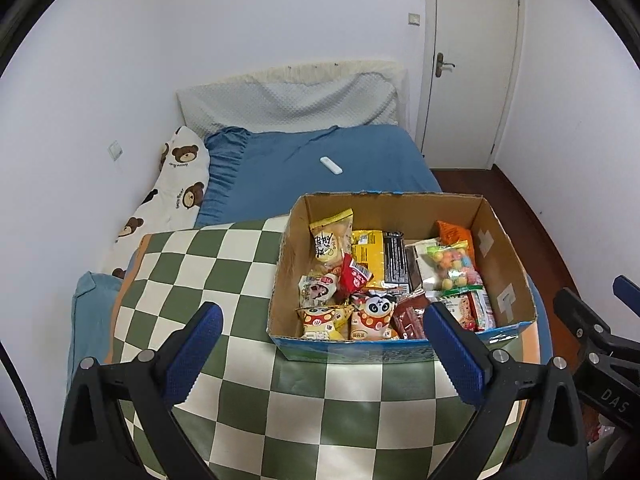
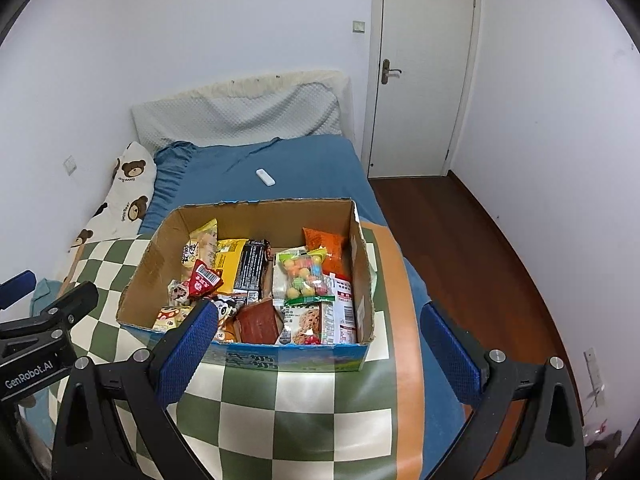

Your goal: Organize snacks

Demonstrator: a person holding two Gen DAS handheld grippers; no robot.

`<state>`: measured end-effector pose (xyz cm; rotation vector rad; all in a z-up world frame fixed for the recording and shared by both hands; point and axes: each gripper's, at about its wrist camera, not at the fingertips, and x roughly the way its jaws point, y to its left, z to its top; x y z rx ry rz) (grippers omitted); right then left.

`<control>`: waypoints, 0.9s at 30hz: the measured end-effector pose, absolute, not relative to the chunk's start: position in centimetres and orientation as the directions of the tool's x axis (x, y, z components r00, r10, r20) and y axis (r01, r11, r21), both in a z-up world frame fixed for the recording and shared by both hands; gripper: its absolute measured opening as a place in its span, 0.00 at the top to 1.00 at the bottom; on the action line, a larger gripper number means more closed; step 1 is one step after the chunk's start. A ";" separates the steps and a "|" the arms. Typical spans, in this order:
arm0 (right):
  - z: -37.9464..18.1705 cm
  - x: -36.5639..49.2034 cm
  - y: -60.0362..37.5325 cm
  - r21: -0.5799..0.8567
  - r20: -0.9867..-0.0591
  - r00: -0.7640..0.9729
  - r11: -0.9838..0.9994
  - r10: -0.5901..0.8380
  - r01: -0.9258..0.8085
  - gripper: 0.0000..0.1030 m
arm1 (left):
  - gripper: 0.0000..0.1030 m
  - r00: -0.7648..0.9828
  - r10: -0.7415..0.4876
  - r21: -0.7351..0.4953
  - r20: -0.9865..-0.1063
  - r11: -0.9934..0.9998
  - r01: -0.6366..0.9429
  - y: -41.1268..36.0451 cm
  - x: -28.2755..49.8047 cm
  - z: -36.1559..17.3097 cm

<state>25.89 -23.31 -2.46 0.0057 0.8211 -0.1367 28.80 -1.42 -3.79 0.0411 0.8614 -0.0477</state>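
White-walled bedroom, blue-sheeted bed (image 1: 360, 160), green-and-cream checkered mat (image 1: 224, 264) spread across near end. Left gripper (image 1: 322, 322) with blue-padded black fingers spread wide, empty, above mat before box front. Right gripper (image 2: 316, 324) likewise wide, nothing between pads. Open brown cardboard box (image 2: 160, 256) resting on mat, packed with assorted colourful snack packets (image 2: 304, 276). Small white remote (image 1: 330, 165) on sheet beyond.

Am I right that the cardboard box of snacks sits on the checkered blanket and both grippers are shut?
Not quite: the cardboard box does sit on the checkered blanket, but each wrist view shows its gripper, left gripper and right gripper, open and empty.
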 end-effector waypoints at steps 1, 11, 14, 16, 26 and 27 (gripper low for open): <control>-2.7 26.1 -23.3 -0.052 -0.732 0.670 0.991 -0.122 0.124 0.00 | 0.00 0.649 -0.026 0.016 -0.760 0.998 0.058 -1.4 28.9 -3.9; -3.1 26.4 -23.4 -0.054 -0.736 0.665 0.989 -0.131 0.136 0.00 | 0.00 0.644 -0.026 0.010 -0.765 0.999 0.053 -1.2 29.1 -4.3; -3.1 26.4 -23.3 -0.050 -0.739 0.662 0.990 -0.126 0.133 0.00 | 0.00 0.641 -0.028 0.009 -0.767 0.999 0.054 -1.2 29.2 -4.6; -3.3 26.4 -23.3 -0.046 -0.742 0.659 0.991 -0.121 0.129 0.00 | 0.00 0.636 -0.030 0.005 -0.771 0.999 0.053 -1.2 29.2 -4.9; -3.2 26.2 -23.2 -0.048 -0.742 0.659 0.990 -0.125 0.134 0.00 | 0.00 0.630 -0.025 0.006 -0.776 0.999 0.047 -1.2 29.3 -5.2; -3.2 26.2 -23.2 -0.047 -0.742 0.659 0.990 -0.124 0.134 0.00 | 0.00 0.629 -0.022 0.008 -0.777 0.999 0.046 -1.2 29.3 -5.2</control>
